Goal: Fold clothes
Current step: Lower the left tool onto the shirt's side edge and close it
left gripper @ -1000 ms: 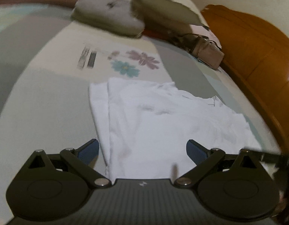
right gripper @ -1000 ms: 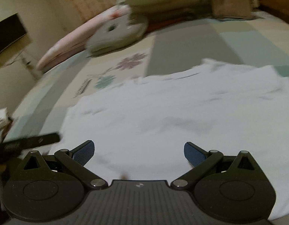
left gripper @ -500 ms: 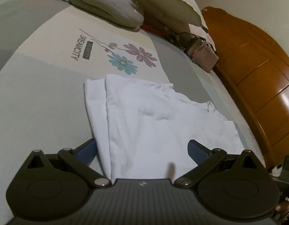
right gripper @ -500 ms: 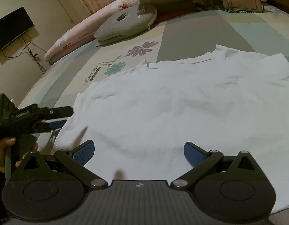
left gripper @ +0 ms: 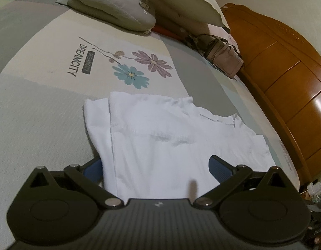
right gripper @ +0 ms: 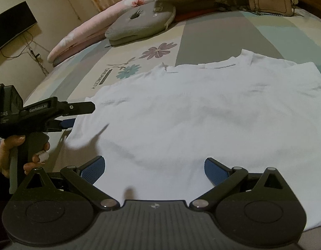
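Observation:
A white T-shirt [left gripper: 160,137] lies spread flat on the bed, its collar [right gripper: 246,56] at the far side in the right wrist view. My left gripper [left gripper: 156,168] is open at the shirt's side edge, and the cloth hides part of one blue pad [left gripper: 93,168]. The right wrist view shows that left gripper [right gripper: 77,115] held by a hand, one finger above the shirt's corner and one at its edge. My right gripper [right gripper: 155,169] is open low over the shirt's near hem, with nothing pinched between its pads.
The bed sheet [left gripper: 45,114] carries a flower print and lettering. Beyond the shirt lie a grey cushion [left gripper: 112,6], pillows [left gripper: 181,2] and a beige handbag [left gripper: 220,56]. A wooden headboard [left gripper: 285,73] runs along one side. A dark screen [right gripper: 12,27] hangs on the wall.
Both grippers have come lower and closer to the shirt and the views have steadied. The left gripper's pad now sits at the shirt's side edge. Both stay open.

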The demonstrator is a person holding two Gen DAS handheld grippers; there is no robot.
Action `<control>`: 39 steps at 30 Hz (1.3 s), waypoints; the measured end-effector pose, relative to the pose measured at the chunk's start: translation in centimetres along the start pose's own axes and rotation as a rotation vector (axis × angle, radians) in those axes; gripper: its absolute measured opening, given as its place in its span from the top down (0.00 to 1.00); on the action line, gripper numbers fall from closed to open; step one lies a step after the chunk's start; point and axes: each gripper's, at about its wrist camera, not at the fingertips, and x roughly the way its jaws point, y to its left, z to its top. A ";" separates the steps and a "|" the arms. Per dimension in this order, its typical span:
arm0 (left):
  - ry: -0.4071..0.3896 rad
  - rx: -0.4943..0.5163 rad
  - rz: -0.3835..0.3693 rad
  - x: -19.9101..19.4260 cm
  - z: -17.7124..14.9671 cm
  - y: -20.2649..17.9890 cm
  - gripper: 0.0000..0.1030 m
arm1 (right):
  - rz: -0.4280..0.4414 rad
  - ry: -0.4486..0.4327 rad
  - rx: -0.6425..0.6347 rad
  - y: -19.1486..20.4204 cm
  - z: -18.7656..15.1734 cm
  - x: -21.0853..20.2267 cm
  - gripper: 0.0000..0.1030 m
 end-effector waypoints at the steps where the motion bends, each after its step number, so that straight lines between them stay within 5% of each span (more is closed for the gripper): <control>1: 0.004 0.003 0.000 -0.1 -0.2 -0.1 0.01 | -0.002 0.000 -0.002 0.1 0.0 -0.1 0.00; 11: 0.043 0.015 -0.031 -1.4 -2.1 -1.1 0.01 | -0.013 0.008 -0.013 0.7 -0.3 -0.3 0.00; 24: 0.057 -0.218 -0.307 0.8 0.9 4.0 0.01 | -0.009 0.012 -0.031 1.1 -0.4 -0.2 0.00; 39: 0.147 -0.154 -0.291 0.2 -0.9 2.2 0.01 | 0.008 0.009 -0.017 0.9 -0.5 -0.5 0.00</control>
